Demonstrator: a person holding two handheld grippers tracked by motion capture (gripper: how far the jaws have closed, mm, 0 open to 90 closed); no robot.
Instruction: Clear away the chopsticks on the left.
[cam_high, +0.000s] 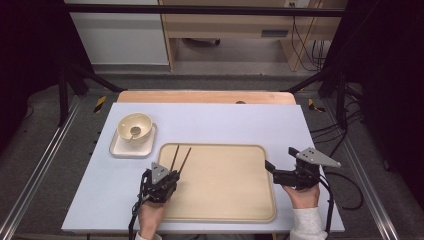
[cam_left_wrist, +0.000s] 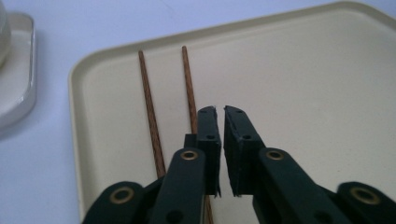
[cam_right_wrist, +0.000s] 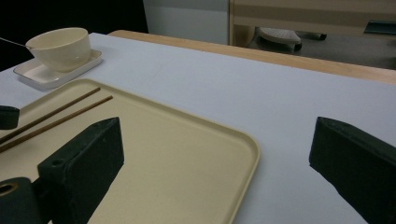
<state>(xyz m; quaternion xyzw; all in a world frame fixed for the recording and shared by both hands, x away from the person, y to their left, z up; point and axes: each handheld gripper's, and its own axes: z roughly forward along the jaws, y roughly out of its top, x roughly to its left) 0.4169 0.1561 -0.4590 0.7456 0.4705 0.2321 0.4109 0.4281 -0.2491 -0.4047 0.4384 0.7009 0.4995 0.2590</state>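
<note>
Left gripper view has your left gripper (cam_left_wrist: 220, 112) closed, empty, above the chopsticks (cam_left_wrist: 150, 109) at the tray's (cam_left_wrist: 327, 93) left edge; right gripper (cam_right_wrist: 210, 154) open, bowl (cam_right_wrist: 60, 46) untouched.

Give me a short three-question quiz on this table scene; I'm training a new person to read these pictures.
1. True or false: the two chopsticks lie on the tray.
2. What does the bowl stand on?
A. the tray
B. a small white dish
C. the bare table
3. Which gripper has its jaws wide apart, the left gripper or the right gripper?

Key:
1. True; they lie near the tray's left edge, with the left gripper over them.
2. B, the small white dish beside the tray.
3. The right gripper; the left one is nearly shut, with nothing between its jaws.
</note>
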